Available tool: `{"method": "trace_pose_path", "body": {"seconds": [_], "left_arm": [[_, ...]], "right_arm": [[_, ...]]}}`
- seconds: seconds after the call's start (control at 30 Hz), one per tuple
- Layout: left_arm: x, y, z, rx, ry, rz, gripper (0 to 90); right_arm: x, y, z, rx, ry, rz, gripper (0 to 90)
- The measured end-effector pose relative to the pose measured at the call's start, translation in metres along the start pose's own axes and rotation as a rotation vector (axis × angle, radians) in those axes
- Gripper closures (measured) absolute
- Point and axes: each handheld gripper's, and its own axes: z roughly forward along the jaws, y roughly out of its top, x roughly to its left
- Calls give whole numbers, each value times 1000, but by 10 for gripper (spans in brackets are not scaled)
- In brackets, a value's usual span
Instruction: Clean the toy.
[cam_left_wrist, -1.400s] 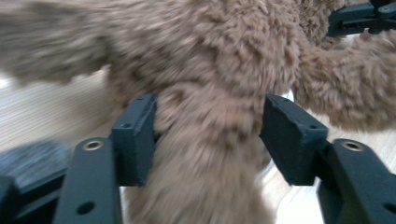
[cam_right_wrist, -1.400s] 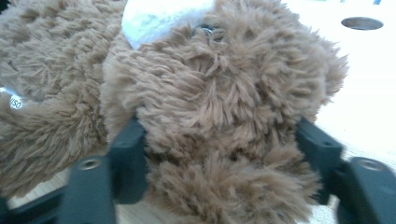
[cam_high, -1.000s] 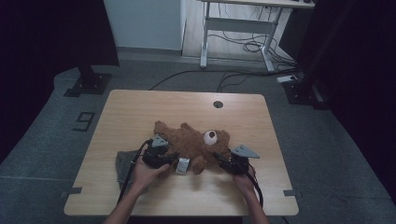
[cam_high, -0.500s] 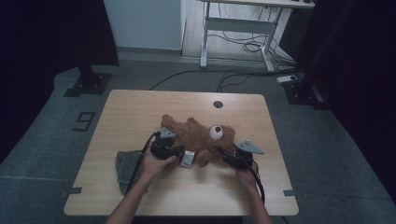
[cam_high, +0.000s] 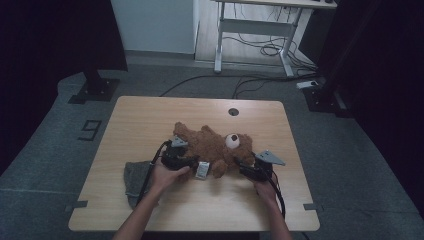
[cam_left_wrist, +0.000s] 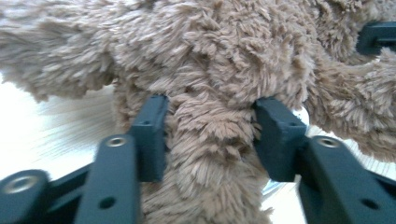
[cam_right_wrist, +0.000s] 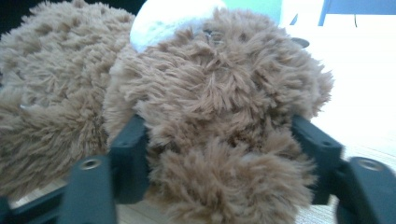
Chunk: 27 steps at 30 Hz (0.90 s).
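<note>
Brown plush bear (cam_high: 212, 147) lies on its back near the middle of the table (cam_high: 150, 120), just this side of the cable hole (cam_high: 233, 111); grey cloth (cam_high: 134, 177) lies left of the bear. Left gripper (cam_left_wrist: 210, 135) clamped on a limb, pile bulging between the jaws. Right gripper (cam_right_wrist: 219, 154) set wide around a paw beside the head. Judged light, soft, compressible, not fragile; fur may slip, so grip limbs deep, near the body.
</note>
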Motion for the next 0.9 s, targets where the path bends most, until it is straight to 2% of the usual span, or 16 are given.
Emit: {"method": "trace_pose_path", "body": {"seconds": [0.07, 0.17, 0.23, 0.33, 0.6, 0.73, 0.9], "left_arm": [[-1, 0, -8, -28, -10, -8, 369], [-3, -1, -23, -57, -7, 10, 323], [-4, -4, -35, -73, -8, 11, 312], [-4, -13, -54, -92, -19, 6, 307], [4, -52, -95, -136, -2, -10, 309], [8, -76, -107, -148, 17, -28, 313], [7, -103, -116, -163, 54, -28, 325]], "right_arm": [[0, 1, -3, -7, 3, 5, 253], [1, 3, -9, -16, -1, 2, 221], [0, 5, -16, -24, -16, 2, 202], [-2, 7, -26, -32, -14, 12, 188], [-1, -1, -48, -9, 25, -8, 190], [0, -8, -57, 5, 50, -27, 214], [3, -20, -72, 9, 60, -30, 221]]}}
